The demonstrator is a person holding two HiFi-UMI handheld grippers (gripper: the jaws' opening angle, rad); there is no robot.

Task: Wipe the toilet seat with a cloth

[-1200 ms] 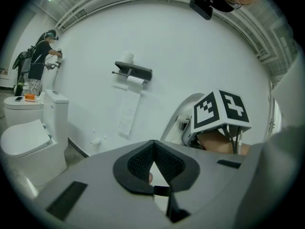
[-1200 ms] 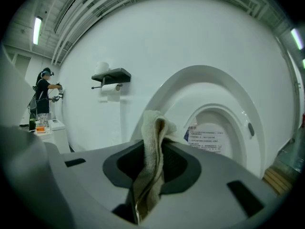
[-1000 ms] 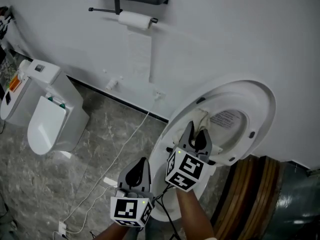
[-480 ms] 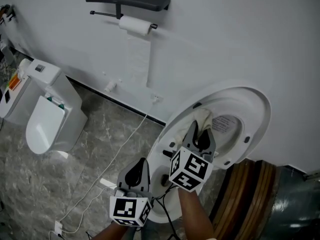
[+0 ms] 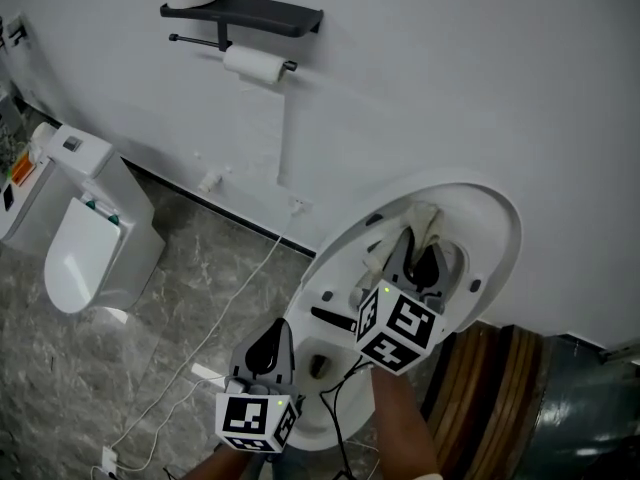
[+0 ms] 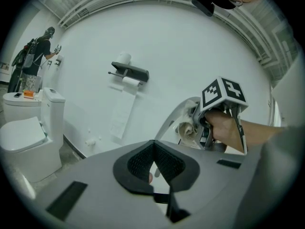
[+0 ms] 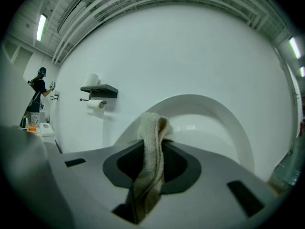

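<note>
Right gripper [image 5: 418, 256] has its fingers clamped on the cloth [image 7: 151, 163]. It's a beige terry rag folded into 1 thick strip that hangs down between them, with a bunched end sticking out past the tips. That end sits right at the inner face of the raised toilet seat [image 5: 503, 230], near its upper middle. I can't tell for sure whether it's pressing or just touching, and I can't separate the seat ring from the lid here.

What matters for the next wipe is that the seat stands tipped up against the wall, straight ahead of the right fingers. In the head view its long axis runs diagonally from the hinge at lower left to the rounded end at upper right. My guess is the stroke should follow that curve.

Left gripper [image 5: 268, 342] has its fingers closed on nothing. It sits low by the bowl [image 5: 310, 328], well apart from the cloth, so the right hand is the 1 doing the work.

The seat is glossy, hard, smooth plastic, and the rag is soft and nubby.
</note>
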